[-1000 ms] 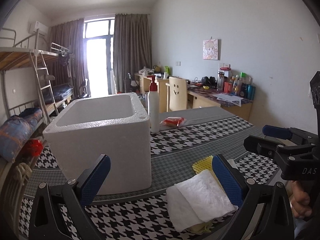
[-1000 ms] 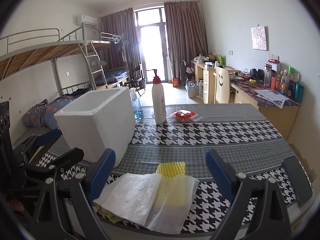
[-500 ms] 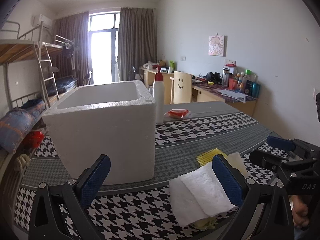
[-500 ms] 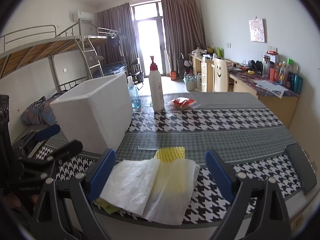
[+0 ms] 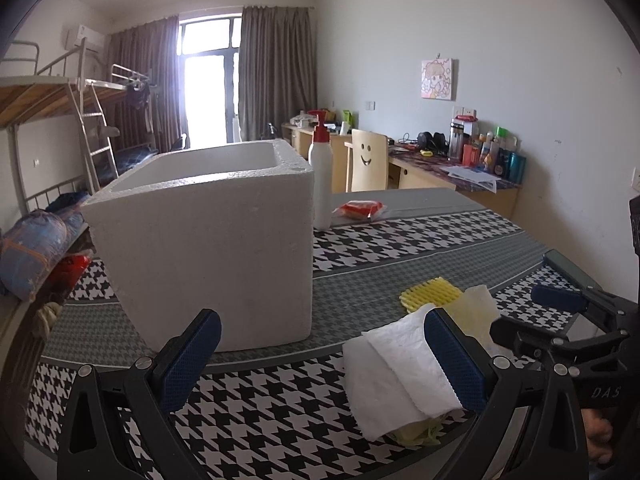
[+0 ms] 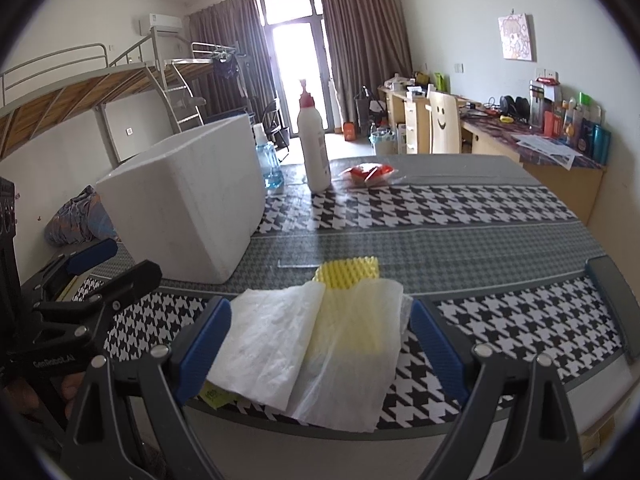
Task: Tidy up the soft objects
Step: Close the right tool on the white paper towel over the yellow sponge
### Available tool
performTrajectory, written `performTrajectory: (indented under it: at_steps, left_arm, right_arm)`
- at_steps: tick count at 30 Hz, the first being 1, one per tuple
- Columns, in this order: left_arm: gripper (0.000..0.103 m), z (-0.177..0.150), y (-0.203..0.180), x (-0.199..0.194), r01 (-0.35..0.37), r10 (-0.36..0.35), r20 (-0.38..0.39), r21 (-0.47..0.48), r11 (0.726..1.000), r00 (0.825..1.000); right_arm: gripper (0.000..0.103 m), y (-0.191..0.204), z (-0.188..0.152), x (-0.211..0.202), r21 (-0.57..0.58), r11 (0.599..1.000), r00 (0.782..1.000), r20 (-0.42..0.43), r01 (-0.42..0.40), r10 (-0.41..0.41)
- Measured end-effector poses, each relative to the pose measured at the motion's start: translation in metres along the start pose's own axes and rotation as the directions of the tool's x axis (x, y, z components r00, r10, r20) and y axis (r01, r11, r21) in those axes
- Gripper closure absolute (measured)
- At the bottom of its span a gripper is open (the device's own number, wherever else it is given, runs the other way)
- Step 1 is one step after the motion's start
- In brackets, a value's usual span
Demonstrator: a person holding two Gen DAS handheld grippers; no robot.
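- Right gripper (image 6: 320,344) spread wide, empty, straddling the stack of soft sheets (image 6: 316,344) at near desk (image 6: 460,236) edge; likely lined up for a pinch.
- Left gripper (image 5: 320,356) also open, empty, facing the foam box (image 5: 208,240); probable drop spot.
- Yellow foam net (image 6: 347,274) half under the sheets.
- Box open-topped, just left of the stack.
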State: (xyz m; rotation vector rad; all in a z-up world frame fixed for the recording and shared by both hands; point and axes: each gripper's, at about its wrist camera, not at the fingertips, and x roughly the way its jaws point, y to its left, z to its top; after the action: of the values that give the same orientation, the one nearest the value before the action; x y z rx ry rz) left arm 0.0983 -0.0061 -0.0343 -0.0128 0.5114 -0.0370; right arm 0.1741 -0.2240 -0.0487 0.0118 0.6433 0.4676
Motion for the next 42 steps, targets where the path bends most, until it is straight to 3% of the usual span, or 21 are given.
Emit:
performTrajectory:
  at_steps: [9,27,34,38,42]
  left_arm:
    - [0.001,-0.001,0.0,0.003,-0.008,0.008,-0.006,0.007,1.0,1.0]
    - [0.001,-0.007,-0.001,0.01,-0.006,0.007,-0.033,0.01,1.0,0.999]
    - [0.001,-0.008,0.0,0.01,-0.009,0.009,-0.038,0.009,1.0,0.999]
    - [0.001,-0.009,0.001,0.01,-0.009,0.01,-0.041,0.01,1.0,0.999]
    - [0.001,-0.009,0.001,0.01,-0.012,0.012,-0.044,0.011,1.0,0.999]
  right_arm:
    - [0.01,0.001,-0.01,0.007,-0.002,1.0,0.999,-0.032,-0.016,0.016]
    - [0.036,0.009,-0.02,0.019,-0.004,0.998,0.991,-0.121,-0.065,0.064]
    - [0.058,0.01,-0.024,0.027,-0.001,0.997,0.983,-0.168,-0.072,0.07]
    - [0.064,0.011,-0.025,0.027,-0.003,0.997,0.981,-0.179,-0.077,0.075]
    - [0.082,0.011,-0.026,0.027,-0.002,0.996,0.978,-0.189,-0.085,0.083]
